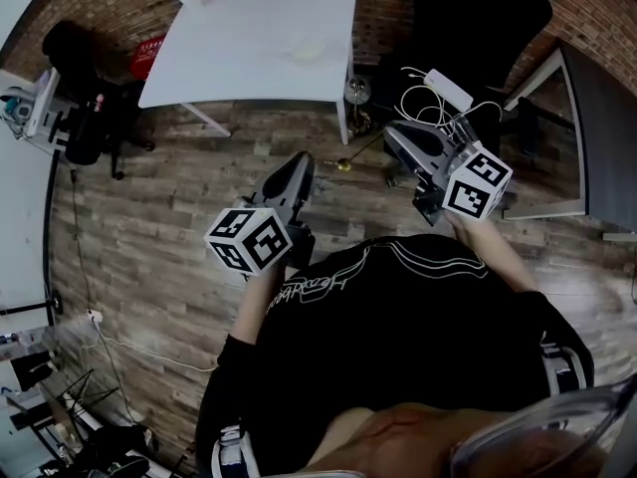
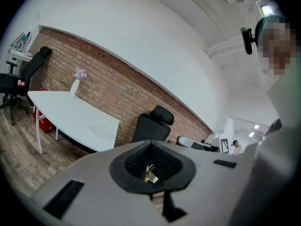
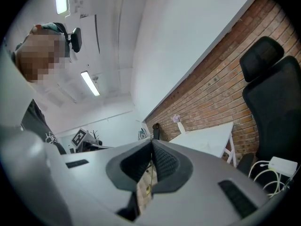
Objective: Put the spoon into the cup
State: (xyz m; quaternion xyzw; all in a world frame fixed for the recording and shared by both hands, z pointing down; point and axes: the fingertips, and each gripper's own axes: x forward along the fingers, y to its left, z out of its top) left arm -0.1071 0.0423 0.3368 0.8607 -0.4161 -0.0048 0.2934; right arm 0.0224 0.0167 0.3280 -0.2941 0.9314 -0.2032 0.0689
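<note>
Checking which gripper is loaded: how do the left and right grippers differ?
The right gripper pinches a thin gold spoon; the left gripper pinches only a small gold-and-white piece, unidentifiable. The right gripper reaches farther forward than the left gripper. Both have jaws together, over wood floor.

Open wooden floor (image 1: 149, 207) lies before the right hand-held gripper (image 1: 392, 134), hemmed by white table (image 1: 259, 43), black chair (image 1: 478, 8), cables (image 1: 426, 103).

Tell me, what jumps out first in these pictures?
The two black-and-white marker cubes stand out, on the left gripper and right gripper, held above a wooden floor. A thin gold spoon juts from the right gripper's shut jaws, and a white table stands by the brick wall.
</note>
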